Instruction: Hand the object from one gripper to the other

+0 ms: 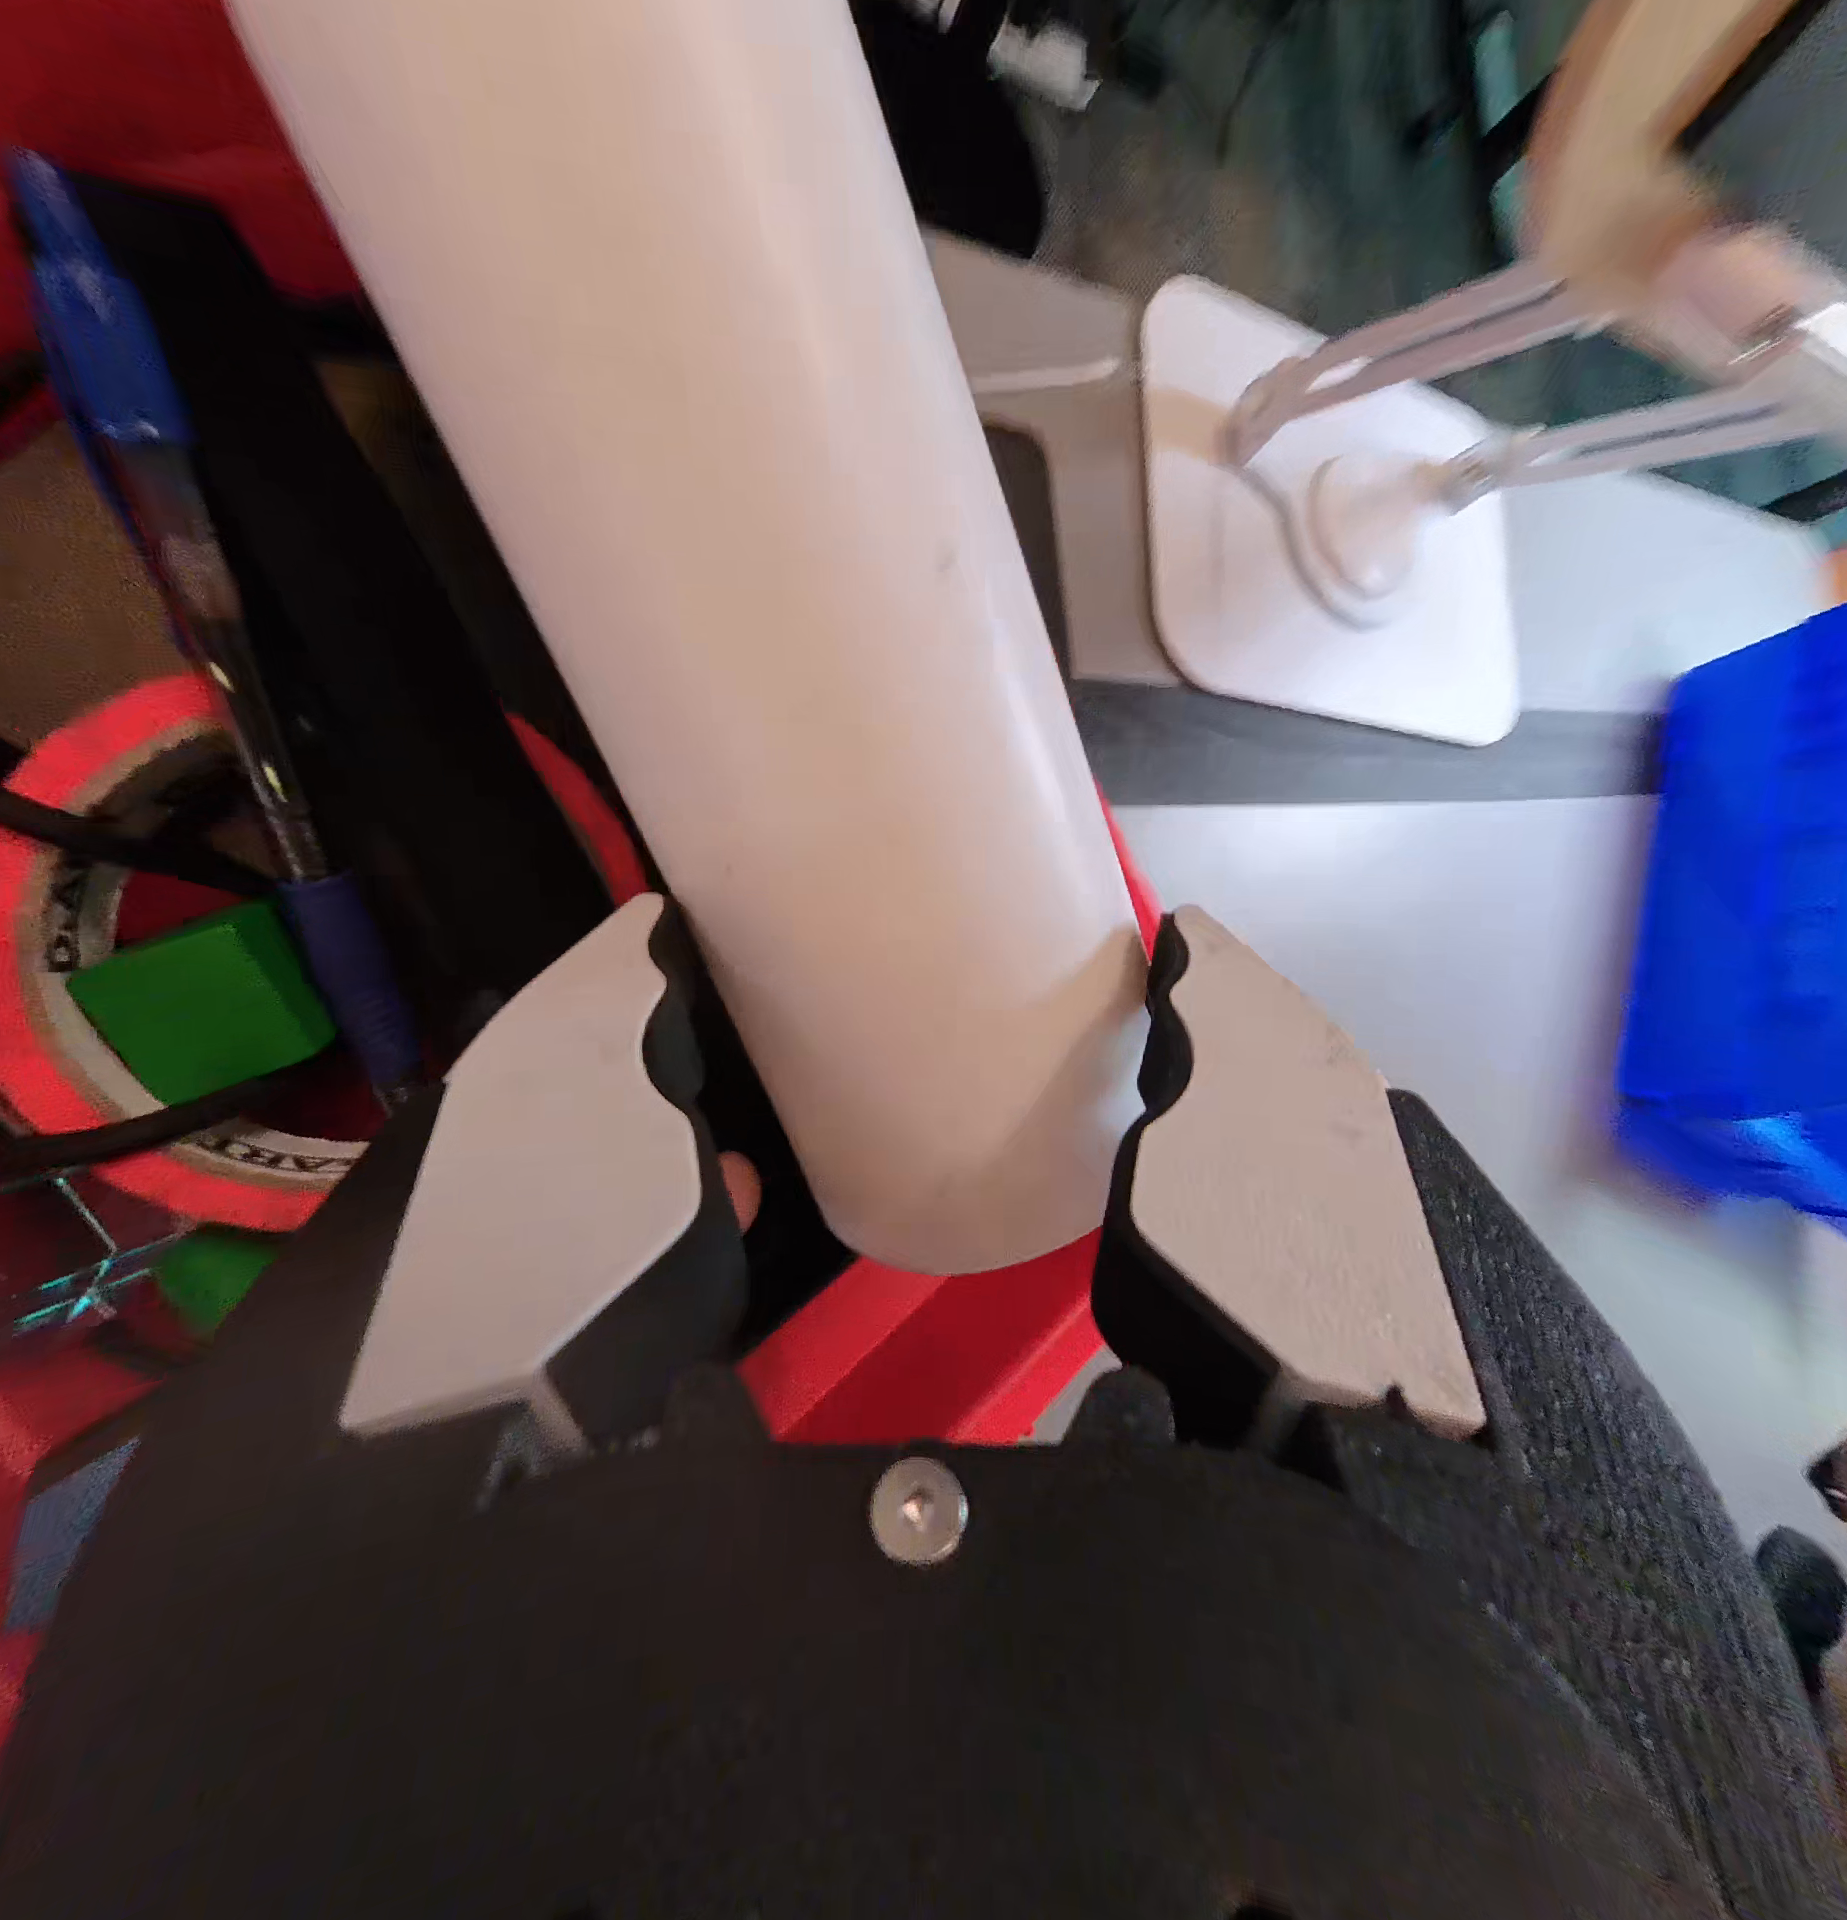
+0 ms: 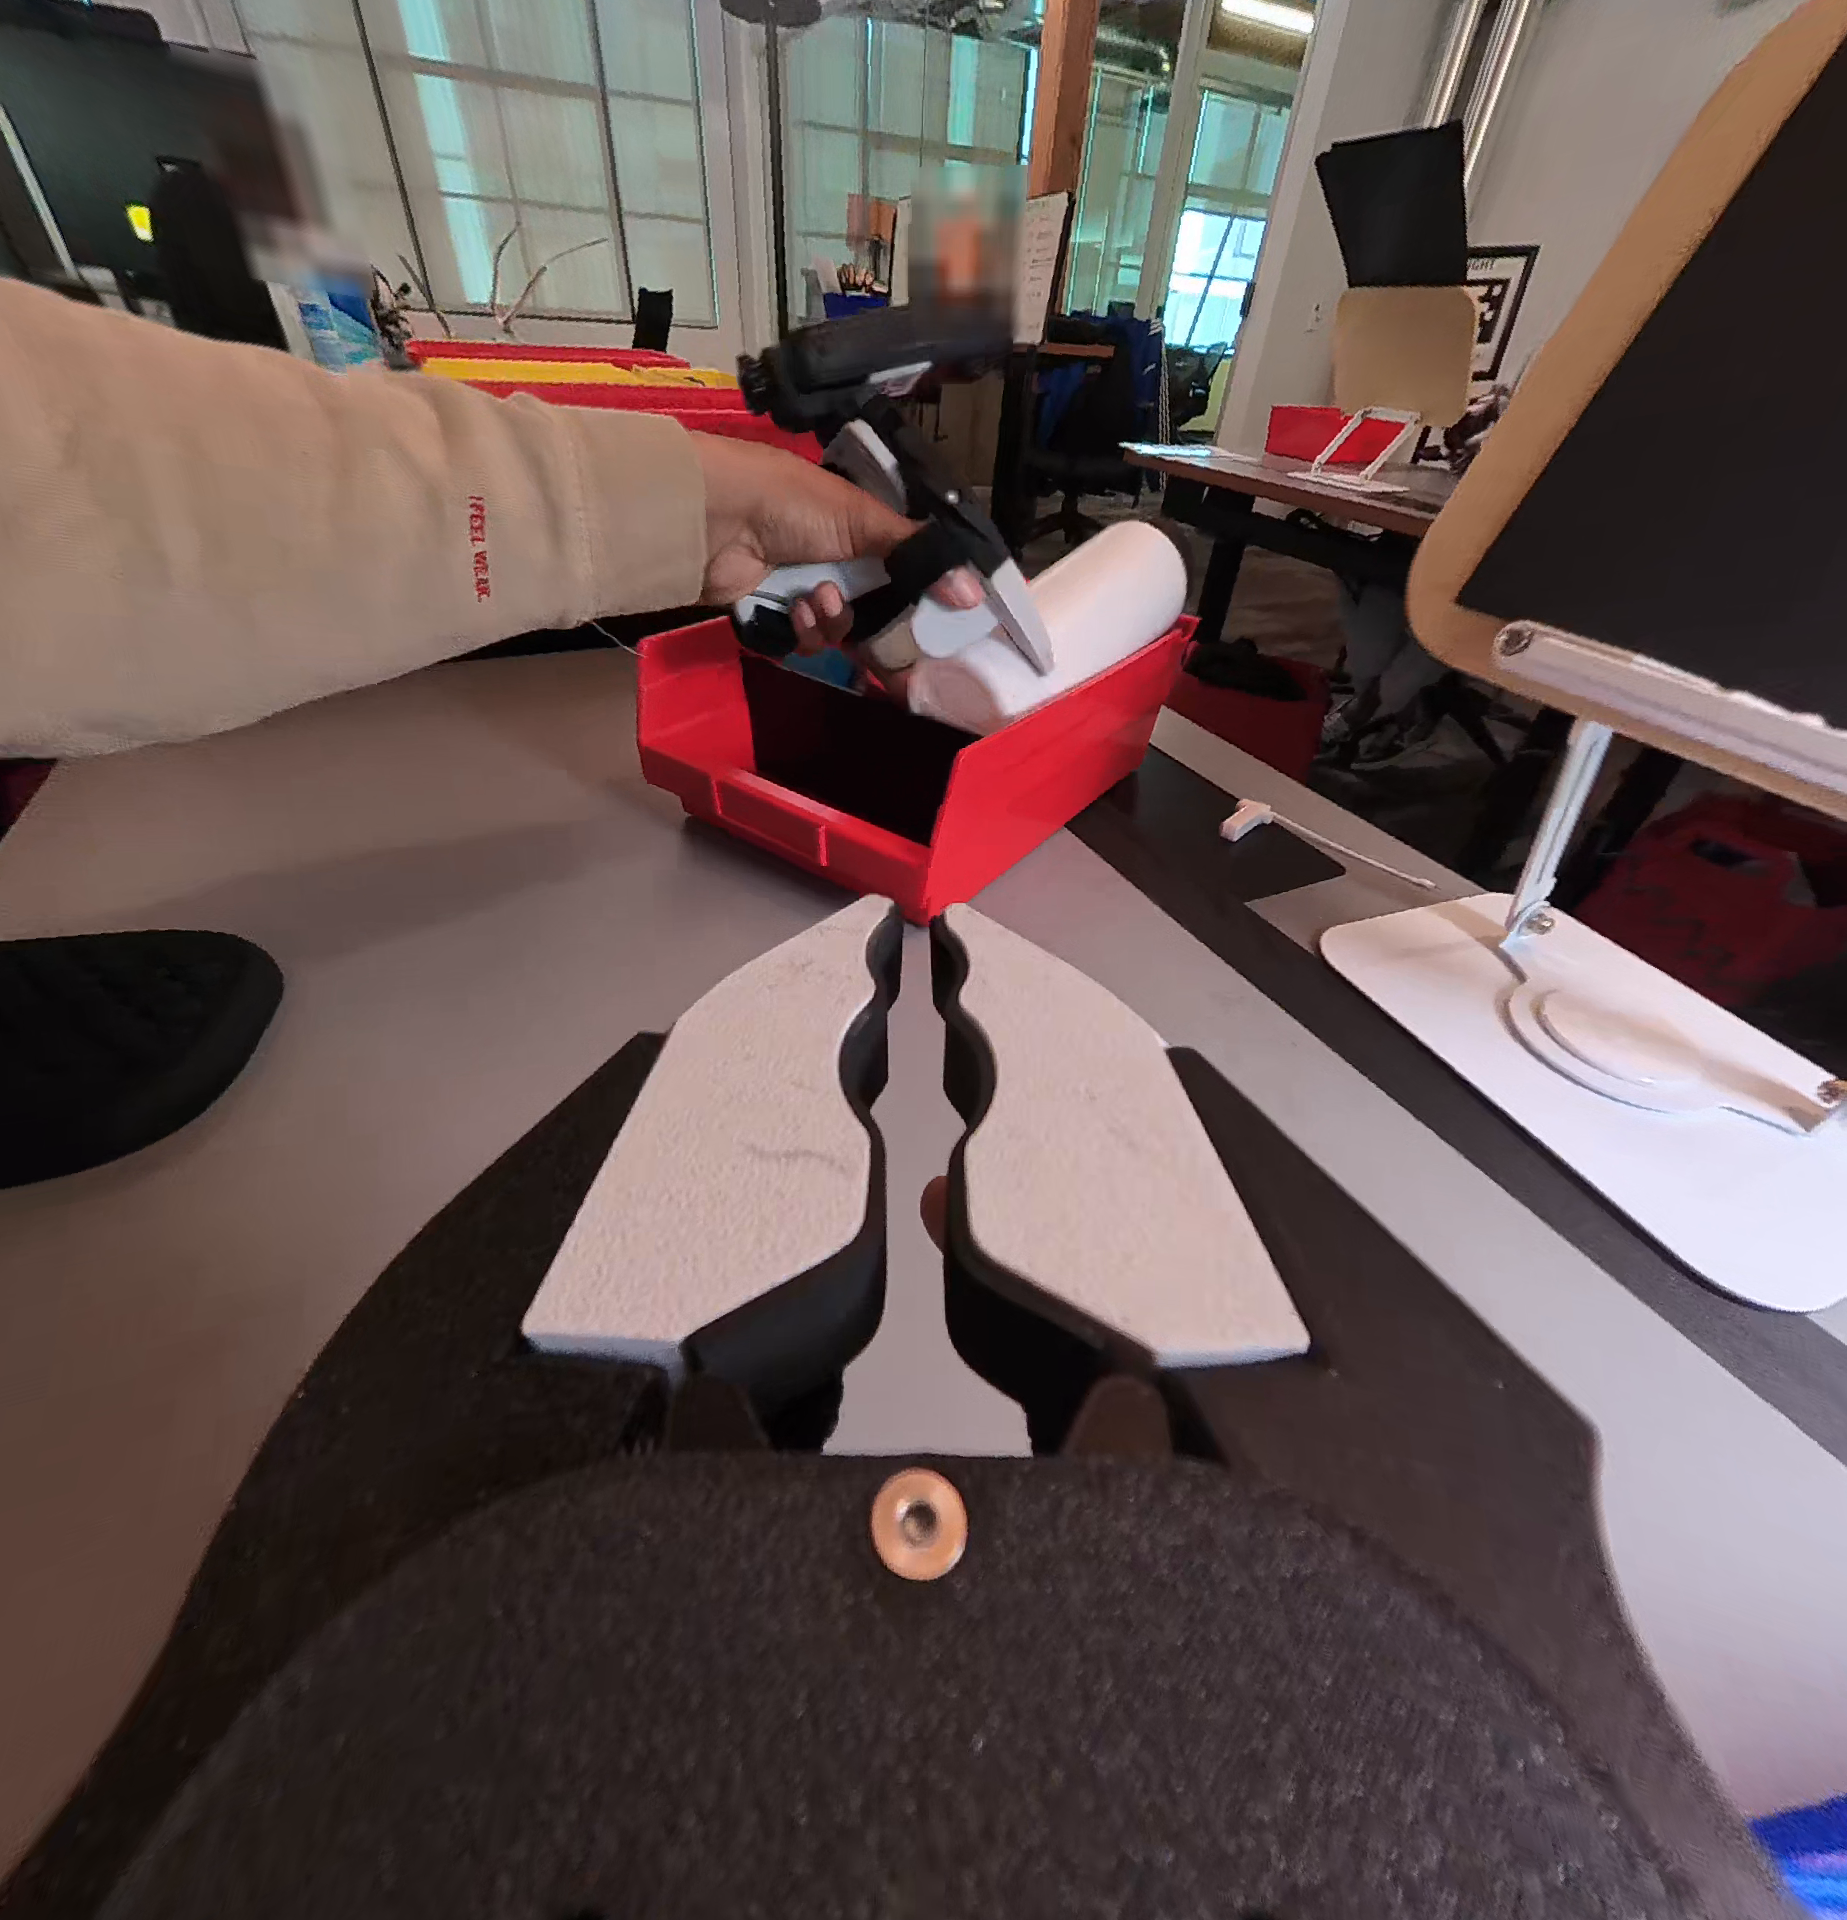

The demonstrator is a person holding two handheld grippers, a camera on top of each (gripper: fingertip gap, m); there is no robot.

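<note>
A white cylinder [image 1: 690,520] lies tilted in a red bin [image 1: 929,1351], its far end resting over the bin's rim. My left gripper [image 1: 914,920] is shut on the cylinder's near end, one finger on each side. In the right wrist view the left gripper [image 2: 1002,634], held by a hand, grips the cylinder [image 2: 1095,603] over the red bin [image 2: 1002,800]. My right gripper [image 2: 916,920] is shut and empty, low over the grey table, a short way in front of the bin's near corner.
Also in the bin are a pink tape roll [image 1: 25,935], a green block [image 1: 192,997] and a blue pen [image 1: 150,499]. A white tablet stand [image 2: 1625,1091] stands at the right, a blue bin [image 1: 1771,914] near it. A sleeved arm [image 2: 275,520] reaches over the table's left. A black pad [image 2: 88,1039] lies left. The gap from one gripper's tips to the other's is roughly 35 cm. My left gripper's tips are some 7 cm from the green block [image 1: 192,997].
</note>
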